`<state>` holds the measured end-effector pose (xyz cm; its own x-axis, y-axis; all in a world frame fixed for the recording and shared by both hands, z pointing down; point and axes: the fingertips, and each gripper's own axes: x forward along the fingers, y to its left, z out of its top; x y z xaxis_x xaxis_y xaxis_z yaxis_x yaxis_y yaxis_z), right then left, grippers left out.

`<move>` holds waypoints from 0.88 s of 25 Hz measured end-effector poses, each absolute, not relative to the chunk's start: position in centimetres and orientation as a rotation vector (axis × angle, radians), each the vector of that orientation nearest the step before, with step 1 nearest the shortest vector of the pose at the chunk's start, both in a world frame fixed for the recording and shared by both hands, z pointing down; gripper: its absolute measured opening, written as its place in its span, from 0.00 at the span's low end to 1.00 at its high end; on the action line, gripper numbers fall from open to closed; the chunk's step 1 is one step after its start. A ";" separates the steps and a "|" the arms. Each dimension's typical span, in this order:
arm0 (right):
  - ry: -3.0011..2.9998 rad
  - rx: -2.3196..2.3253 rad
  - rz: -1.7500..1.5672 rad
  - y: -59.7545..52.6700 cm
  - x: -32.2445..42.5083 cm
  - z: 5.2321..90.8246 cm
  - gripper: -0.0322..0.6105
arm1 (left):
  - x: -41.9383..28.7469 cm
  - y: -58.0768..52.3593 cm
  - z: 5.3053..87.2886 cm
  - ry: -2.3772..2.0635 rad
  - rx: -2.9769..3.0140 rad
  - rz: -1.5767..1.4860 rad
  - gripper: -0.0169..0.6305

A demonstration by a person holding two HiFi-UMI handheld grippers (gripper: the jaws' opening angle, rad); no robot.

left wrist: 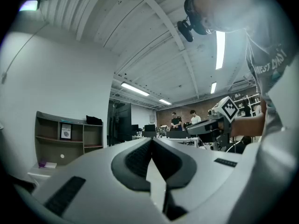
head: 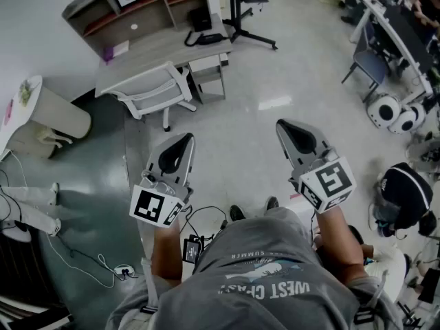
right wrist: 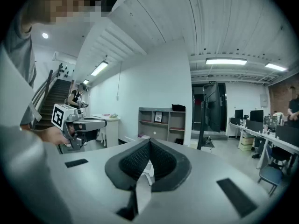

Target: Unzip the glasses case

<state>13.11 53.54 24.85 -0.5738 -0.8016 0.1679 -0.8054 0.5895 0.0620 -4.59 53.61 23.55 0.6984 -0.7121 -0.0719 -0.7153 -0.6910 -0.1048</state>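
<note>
No glasses case shows in any view. In the head view I hold both grippers level in front of my chest, above the floor. My left gripper point(head: 185, 139) is shut with nothing between its jaws, and its own view has the dark pads point(left wrist: 140, 158) meeting at the tip. My right gripper point(head: 282, 125) is shut and empty too, its pads point(right wrist: 159, 161) closed together. Each gripper shows in the other's view: the right gripper point(left wrist: 212, 125) at the right, the left gripper point(right wrist: 79, 123) at the left.
A grey desk point(head: 155, 47) with a shelf unit point(head: 130, 2) stands ahead, with a white chair point(head: 157, 91) in front of it. A round white table point(head: 38, 112) is at the left. Cables point(head: 103, 261) lie on the floor. Desks and chairs point(head: 375, 60) line the right side.
</note>
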 end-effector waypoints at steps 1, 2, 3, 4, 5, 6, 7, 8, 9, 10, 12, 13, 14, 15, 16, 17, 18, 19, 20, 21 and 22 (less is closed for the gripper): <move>-2.634 1.352 0.033 53.4 12.9 24.9 0.06 | -4.7 53.5 23.6 1.167 -2.782 0.042 0.02; -2.631 1.356 0.035 53.3 12.7 25.0 0.06 | -4.9 53.3 23.6 1.162 -2.786 0.042 0.02; -2.628 1.360 0.040 53.2 12.5 25.1 0.06 | -5.2 53.2 23.7 1.157 -2.789 0.039 0.02; -2.628 1.365 0.048 53.2 12.1 25.2 0.06 | -5.6 53.2 23.7 1.153 -2.793 0.032 0.02; -2.628 1.371 0.055 53.3 11.8 25.3 0.06 | -6.0 53.2 23.8 1.150 -2.797 0.023 0.02; -2.628 1.376 0.059 53.4 11.5 25.3 0.06 | -6.4 53.1 23.8 1.146 -2.798 0.019 0.02; -2.627 1.379 0.057 53.4 11.2 25.3 0.06 | -6.7 53.1 23.7 1.144 -2.797 0.023 0.02; -2.626 1.379 0.051 53.3 10.9 25.3 0.06 | -7.0 53.0 23.6 1.144 -2.794 0.034 0.02; -2.625 1.376 0.045 53.2 10.7 25.3 0.06 | -7.2 53.0 23.6 1.146 -2.790 0.044 0.02; -2.625 1.373 0.041 53.1 10.4 25.3 0.06 | -7.5 52.9 23.7 1.149 -2.788 0.051 0.02; -2.627 1.370 0.038 52.8 9.9 25.4 0.06 | -7.9 52.6 23.9 1.151 -2.790 0.051 0.02; -2.630 1.369 0.039 52.6 9.7 25.4 0.06 | -8.0 52.4 24.0 1.152 -2.792 0.049 0.02; -2.635 1.366 0.040 52.4 9.6 25.4 0.06 | -8.1 52.2 24.0 1.152 -2.793 0.047 0.02; -2.639 1.362 0.041 52.1 9.5 25.4 0.06 | -8.2 51.9 24.1 1.152 -2.795 0.046 0.02; -2.642 1.360 0.043 51.8 9.4 25.5 0.07 | -8.2 51.7 24.1 1.150 -2.797 0.045 0.02; -2.644 1.360 0.045 51.4 9.4 25.6 0.07 | -8.1 51.4 24.2 1.149 -2.798 0.040 0.02; -2.646 1.362 0.048 50.8 9.5 25.8 0.07 | -8.1 51.0 24.4 1.151 -2.800 0.032 0.02; -2.648 1.363 0.054 50.2 9.5 25.9 0.07 | -8.1 50.5 24.6 1.154 -2.801 0.022 0.02; -2.653 1.361 0.061 49.4 9.5 26.1 0.07 | -8.1 49.9 24.8 1.160 -2.801 0.011 0.02; -2.661 1.356 0.069 48.6 9.6 26.2 0.07 | -8.1 49.3 24.9 1.168 -2.801 0.002 0.02; -2.668 1.349 0.076 47.7 9.6 26.4 0.07 | -8.1 48.6 25.0 1.176 -2.798 -0.006 0.02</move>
<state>9.65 47.70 26.36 -0.5842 -0.7963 0.1568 -0.8040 0.5942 0.0227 -8.07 48.63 25.01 0.7004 -0.7127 -0.0374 -0.7123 -0.6948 -0.0992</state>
